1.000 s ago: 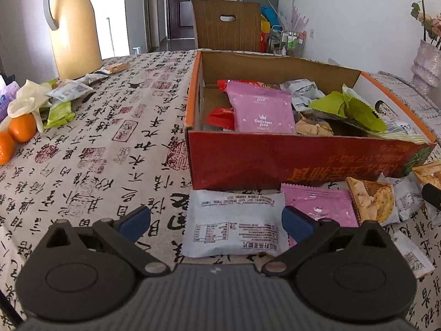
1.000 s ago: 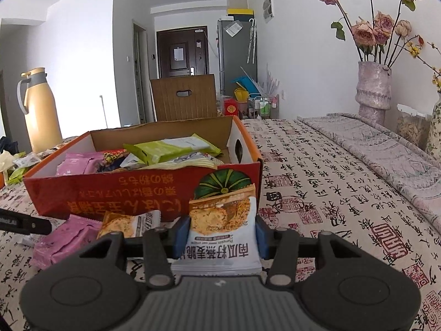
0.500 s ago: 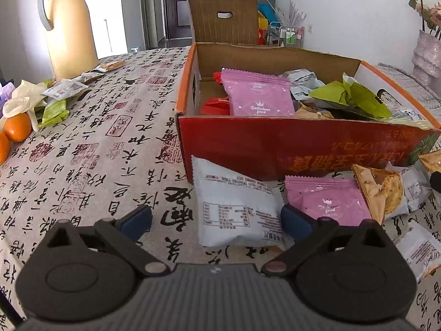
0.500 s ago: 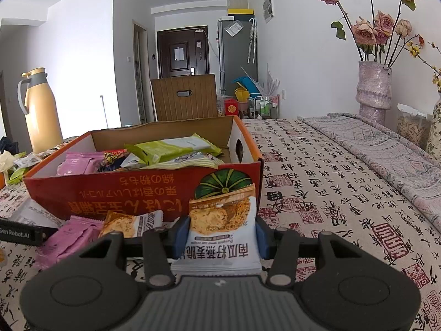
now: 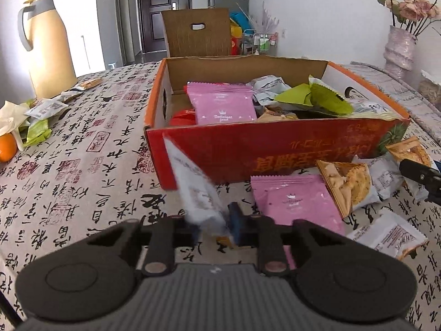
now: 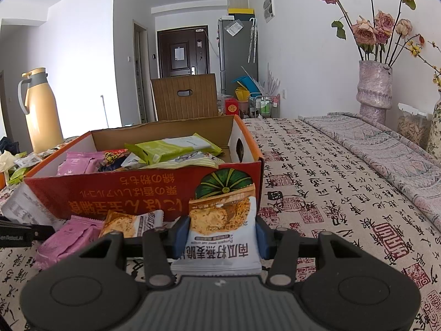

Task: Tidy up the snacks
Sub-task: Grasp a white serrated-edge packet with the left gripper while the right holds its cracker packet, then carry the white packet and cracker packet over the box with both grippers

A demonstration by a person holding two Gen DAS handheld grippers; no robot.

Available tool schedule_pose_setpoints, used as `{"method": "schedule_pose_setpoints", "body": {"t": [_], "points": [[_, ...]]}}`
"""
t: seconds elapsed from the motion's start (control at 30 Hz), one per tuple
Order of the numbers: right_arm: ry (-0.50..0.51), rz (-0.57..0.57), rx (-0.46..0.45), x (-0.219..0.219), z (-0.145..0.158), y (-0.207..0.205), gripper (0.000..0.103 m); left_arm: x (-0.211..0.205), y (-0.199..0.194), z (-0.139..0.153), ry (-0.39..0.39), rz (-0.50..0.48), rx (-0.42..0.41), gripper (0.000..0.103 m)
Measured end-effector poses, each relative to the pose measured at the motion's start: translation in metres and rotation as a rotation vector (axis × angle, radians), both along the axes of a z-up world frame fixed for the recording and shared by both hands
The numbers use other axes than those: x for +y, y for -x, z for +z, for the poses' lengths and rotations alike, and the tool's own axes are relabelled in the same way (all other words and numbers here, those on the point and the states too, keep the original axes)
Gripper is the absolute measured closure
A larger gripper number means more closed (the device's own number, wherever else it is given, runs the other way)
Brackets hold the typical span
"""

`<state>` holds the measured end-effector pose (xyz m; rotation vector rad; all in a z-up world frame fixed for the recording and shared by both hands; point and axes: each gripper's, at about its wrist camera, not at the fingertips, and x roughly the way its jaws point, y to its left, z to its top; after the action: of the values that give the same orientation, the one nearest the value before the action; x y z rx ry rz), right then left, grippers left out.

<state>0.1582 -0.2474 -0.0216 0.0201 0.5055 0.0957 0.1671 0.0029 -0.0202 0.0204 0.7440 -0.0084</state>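
Observation:
The open red and orange cardboard box (image 5: 275, 149) holds pink, green and silver snack packets. In front of it my left gripper (image 5: 217, 226) is closing its jaws on a white snack packet (image 5: 195, 190); the pads pinch its lower end and it stands tilted, edge on. Loose on the tablecloth to the right are a pink packet (image 5: 292, 201), an orange-and-white packet (image 5: 350, 182) and a white packet (image 5: 386, 237). My right gripper (image 6: 220, 234) is shut on a white and orange pumpkin-seed snack packet (image 6: 220, 220), held upright before the box's right corner (image 6: 234, 182).
A yellow thermos jug (image 5: 46, 44) stands at the back left, with wrappers (image 5: 41, 110) and an orange (image 5: 7, 150) nearby. A brown chair back (image 5: 197, 31) rises behind the box. A vase of roses (image 6: 374, 88) and a folded grey cloth (image 6: 386, 143) are at the right.
My left gripper's jaws went from wide open to shut on the white packet, which rose from lying flat to standing on edge. The right gripper kept still with its packet.

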Motion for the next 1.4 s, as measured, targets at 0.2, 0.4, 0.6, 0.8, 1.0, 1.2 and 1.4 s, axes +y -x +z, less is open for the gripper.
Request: {"method": "schedule_pose_setpoints", "body": {"t": [0.2,0.4,0.6,0.8,1.0,1.2,1.4], "points": [[-0.002,0.003,-0.006,0.002,-0.001,0.001,0.055,-0.002,0.01,0.008,-0.023,-0.007,-0.034,0.089],[-0.002,0.006,-0.022,0.002,0.0,0.004,0.055,-0.004,0.026,0.02,-0.02,-0.015,-0.083,0.089],[0.004,0.012,-0.045,0.002,0.004,0.011,0.055,-0.005,0.036,0.036,0.005,-0.015,-0.129,0.089],[0.002,0.02,-0.055,-0.002,0.01,0.021,0.055,-0.008,0.037,0.052,0.028,-0.017,-0.176,0.089],[0.006,0.019,-0.095,-0.007,0.024,0.031,0.055,-0.011,0.033,0.067,0.038,-0.016,-0.22,0.089],[-0.005,0.006,-0.151,-0.013,0.043,0.025,0.055,-0.019,0.021,0.08,0.037,-0.019,-0.257,0.089],[-0.009,0.024,-0.192,-0.006,0.061,0.0,0.055,-0.028,0.001,0.089,0.028,-0.005,-0.28,0.089]]}}
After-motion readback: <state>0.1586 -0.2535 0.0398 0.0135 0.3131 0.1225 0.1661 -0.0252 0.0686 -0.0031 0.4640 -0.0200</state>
